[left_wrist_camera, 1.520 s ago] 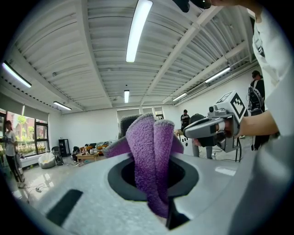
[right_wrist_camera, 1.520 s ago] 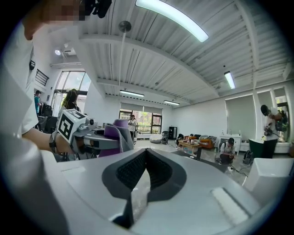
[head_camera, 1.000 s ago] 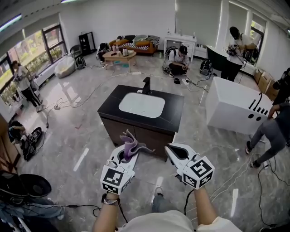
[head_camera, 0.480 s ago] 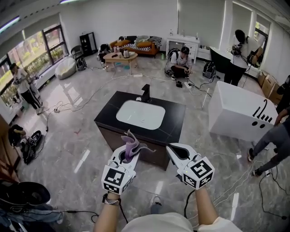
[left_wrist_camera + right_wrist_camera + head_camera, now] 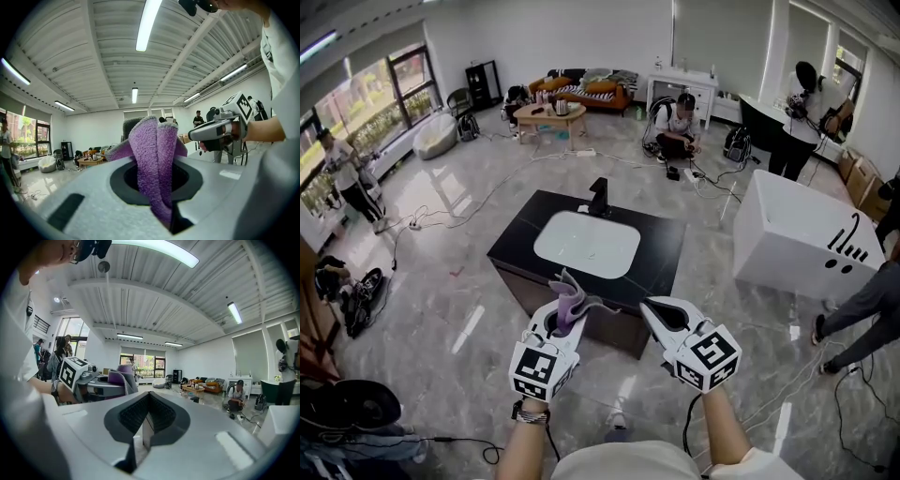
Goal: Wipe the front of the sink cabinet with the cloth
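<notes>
The dark sink cabinet [image 5: 520, 286] stands ahead, its front facing the 2 grippers. The right gripper [image 5: 661, 309] has its jaws pressed together, empty. The left gripper's [image 5: 562, 317] jaws clench the purple cloth [image 5: 154, 159], whose long axis points out along them toward the cabinet.

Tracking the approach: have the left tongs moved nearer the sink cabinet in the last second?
Yes. The left tongs, holding the cloth, have moved forward, toward the sink cabinet's front.

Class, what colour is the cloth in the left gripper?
Purple cloth, clearest in the left gripper view.
</notes>
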`<state>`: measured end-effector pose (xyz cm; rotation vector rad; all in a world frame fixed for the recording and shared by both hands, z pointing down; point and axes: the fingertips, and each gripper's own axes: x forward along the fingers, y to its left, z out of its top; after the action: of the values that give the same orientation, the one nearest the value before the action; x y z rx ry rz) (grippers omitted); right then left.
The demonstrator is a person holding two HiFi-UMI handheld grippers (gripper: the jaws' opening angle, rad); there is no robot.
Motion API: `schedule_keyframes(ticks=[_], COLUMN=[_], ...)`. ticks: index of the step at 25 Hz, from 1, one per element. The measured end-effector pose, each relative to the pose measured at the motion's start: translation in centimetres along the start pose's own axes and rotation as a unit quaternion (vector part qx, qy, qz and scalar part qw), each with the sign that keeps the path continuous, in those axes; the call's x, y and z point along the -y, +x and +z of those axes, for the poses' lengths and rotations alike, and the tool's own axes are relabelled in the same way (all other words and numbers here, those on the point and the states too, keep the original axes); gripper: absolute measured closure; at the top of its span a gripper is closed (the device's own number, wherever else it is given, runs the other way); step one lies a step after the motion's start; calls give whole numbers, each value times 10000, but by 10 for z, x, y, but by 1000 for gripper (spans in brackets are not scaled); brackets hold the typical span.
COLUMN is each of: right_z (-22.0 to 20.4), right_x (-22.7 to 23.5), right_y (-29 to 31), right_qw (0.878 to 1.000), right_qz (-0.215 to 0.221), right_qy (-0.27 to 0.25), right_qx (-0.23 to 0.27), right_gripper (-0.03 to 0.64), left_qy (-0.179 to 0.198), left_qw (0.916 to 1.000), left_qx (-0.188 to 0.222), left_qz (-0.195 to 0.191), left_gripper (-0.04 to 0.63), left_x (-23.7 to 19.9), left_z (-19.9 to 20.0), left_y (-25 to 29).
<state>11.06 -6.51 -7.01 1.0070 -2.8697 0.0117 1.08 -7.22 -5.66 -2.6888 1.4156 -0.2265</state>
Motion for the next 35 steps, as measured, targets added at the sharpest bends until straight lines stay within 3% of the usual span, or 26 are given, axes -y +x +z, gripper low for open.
schedule_keyframes(ticks=[9, 20, 29, 35], right_z=[-3, -8, 5, -8], right_x=[30, 49, 73, 80], right_y=[31, 75, 149, 185], right_qw=[9999, 9997, 9989, 9975], right_qz=[107, 84, -418, -687], right_qy=[-79, -178, -189, -148], right_qx=[-20, -107, 47, -38], right_gripper=[611, 611, 611, 611], left_qy=[-17, -34, -7, 2], left_qw=[9999, 9999, 9997, 9983], left_qx=[-40, -88, -47, -11], left_qz=[148, 69, -260, -590], left_gripper=[543, 543, 543, 543], left_x=[-27, -65, -140, -170], left_z=[-6, -17, -28, -42], left_y=[31, 58, 90, 112])
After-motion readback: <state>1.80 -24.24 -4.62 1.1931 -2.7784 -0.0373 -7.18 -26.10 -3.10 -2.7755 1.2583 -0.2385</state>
